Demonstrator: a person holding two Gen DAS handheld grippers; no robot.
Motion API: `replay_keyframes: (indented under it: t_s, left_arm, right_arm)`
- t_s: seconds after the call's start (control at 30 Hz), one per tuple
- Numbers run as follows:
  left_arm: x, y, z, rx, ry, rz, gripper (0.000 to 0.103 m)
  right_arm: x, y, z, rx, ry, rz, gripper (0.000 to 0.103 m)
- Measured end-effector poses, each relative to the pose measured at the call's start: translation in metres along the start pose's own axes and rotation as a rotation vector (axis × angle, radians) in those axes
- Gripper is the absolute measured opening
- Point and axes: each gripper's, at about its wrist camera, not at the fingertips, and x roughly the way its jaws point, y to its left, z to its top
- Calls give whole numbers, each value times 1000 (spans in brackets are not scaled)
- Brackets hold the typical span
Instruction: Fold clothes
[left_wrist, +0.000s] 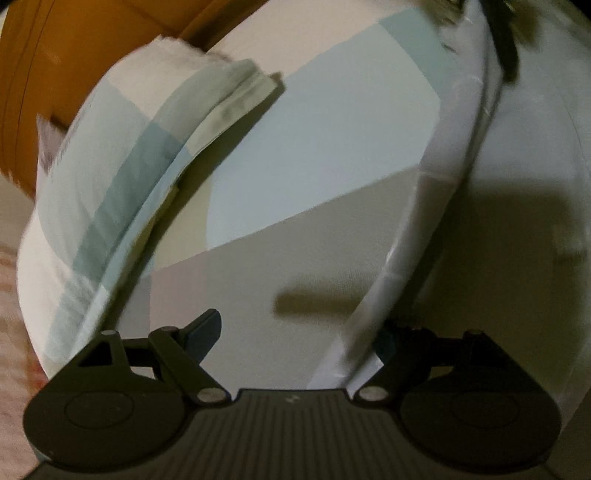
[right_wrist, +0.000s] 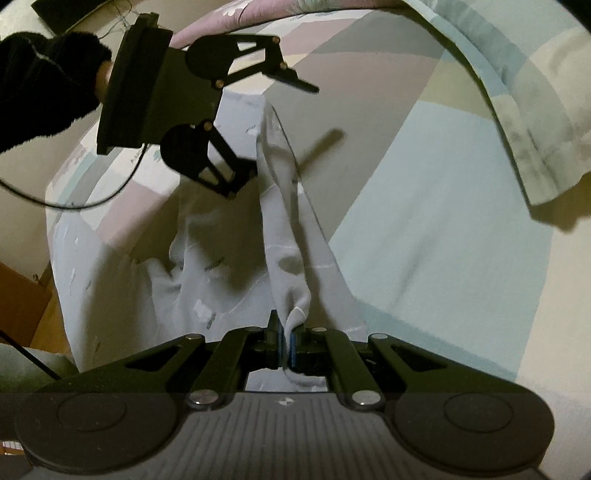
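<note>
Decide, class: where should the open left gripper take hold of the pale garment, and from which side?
Grip the raised fold edge of the pale garment, coming from the left gripper's own side. The right gripper lifts one end, so that ridge stands clear of the bedsheet.

FREE: patchwork bedspread (right_wrist: 424, 192) is lying bare right of the garment | BLOCKING: raised ridge of pale garment (right_wrist: 291, 236) is running up the middle; folded checked pile (right_wrist: 524, 122) is sitting far right; left gripper (right_wrist: 273, 125) is straddling the ridge's far end
</note>
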Motion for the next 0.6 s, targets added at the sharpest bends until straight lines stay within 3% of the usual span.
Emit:
replay_keyframes:
  t_s: [0.13, 0.23, 0.3, 0.37, 0.6]
  left_arm:
    - [-6, -13, -8, 111, -20, 22, 69]
    - [-11, -28, -14, 212, -46, 26, 47]
    - [-12, -34, -14, 218, -42, 1, 17]
    - [-12, -37, -12, 188, -28, -38, 0]
    - [-30, -33, -10, 112, -13, -20, 0]
  right_arm:
    - [1, 1, -10, 2, 8, -9, 6]
    - [1, 2, -14, 1, 9, -21, 6]
    - [0, 3, -17, -1, 7, -31, 6]
    - [-1, 5, -17, -1, 0, -58, 6]
    - [1, 28, -17, -75, -3, -191, 5]
